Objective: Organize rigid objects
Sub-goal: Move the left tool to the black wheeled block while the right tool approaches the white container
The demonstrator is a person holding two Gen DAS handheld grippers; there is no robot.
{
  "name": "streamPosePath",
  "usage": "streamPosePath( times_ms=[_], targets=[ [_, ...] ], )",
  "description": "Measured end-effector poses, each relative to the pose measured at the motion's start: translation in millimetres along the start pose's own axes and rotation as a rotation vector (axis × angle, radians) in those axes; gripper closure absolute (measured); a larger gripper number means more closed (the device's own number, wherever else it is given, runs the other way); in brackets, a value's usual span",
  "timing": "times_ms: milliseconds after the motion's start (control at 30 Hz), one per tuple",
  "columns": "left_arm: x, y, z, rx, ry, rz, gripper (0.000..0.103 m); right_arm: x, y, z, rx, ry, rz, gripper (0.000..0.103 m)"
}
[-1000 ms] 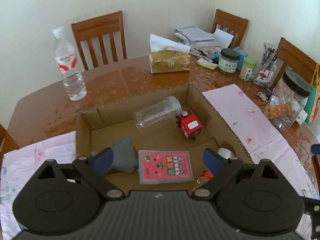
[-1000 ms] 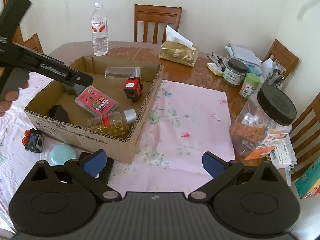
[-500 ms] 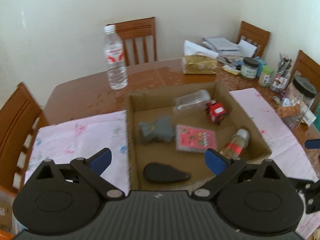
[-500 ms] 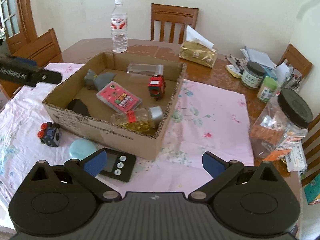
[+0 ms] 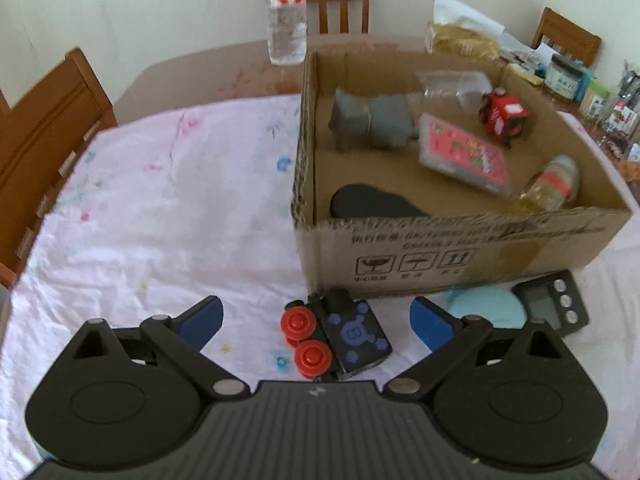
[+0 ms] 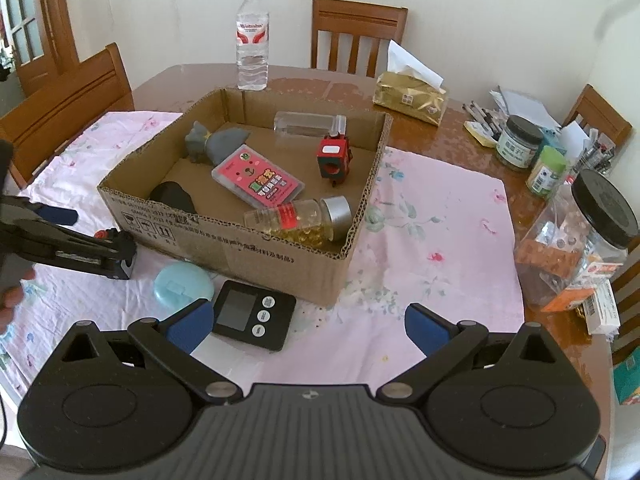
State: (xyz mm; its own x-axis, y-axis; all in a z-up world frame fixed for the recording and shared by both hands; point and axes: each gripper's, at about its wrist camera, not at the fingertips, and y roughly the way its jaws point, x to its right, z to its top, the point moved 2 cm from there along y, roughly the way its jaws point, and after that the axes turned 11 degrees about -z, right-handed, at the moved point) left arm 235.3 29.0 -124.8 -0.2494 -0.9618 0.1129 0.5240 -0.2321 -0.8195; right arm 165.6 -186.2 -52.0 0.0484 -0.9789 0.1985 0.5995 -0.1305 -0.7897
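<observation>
On the pink floral cloth, both claws gape wide, gripping nothing.

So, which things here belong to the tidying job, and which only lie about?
Job: cardboard box; black toy with red wheels; blue round case; black timer.

Lying about: water bottle; tissue pack; big jar.

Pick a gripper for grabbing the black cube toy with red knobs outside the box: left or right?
Left. The left gripper is open with the cube toy between its fingers; the right gripper faces the timer.
</observation>
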Motion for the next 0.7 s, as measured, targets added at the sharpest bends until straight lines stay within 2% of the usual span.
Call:
streamPosePath(
  times_ms=[367,533,700],
  targets=[
    [-23.1,13.1,-16.0,-0.057,0.038,-0.009,0.002,-19.9,-5.4,-12.4,-0.053,0.03,-0.037,0.0],
    [-40.9,11.9,-21.2,-0.069,0.011,-0.069,0.0,-32.0,-4.5,-19.6,-0.089,0.059,-0.03,0.0],
    [-43.0,11.2,-21.3,-0.069,0.054,-0.092,0.0,-53.1,-1.7,-31.0,-0.131,0.054,-0.034,0.0]
  ],
)
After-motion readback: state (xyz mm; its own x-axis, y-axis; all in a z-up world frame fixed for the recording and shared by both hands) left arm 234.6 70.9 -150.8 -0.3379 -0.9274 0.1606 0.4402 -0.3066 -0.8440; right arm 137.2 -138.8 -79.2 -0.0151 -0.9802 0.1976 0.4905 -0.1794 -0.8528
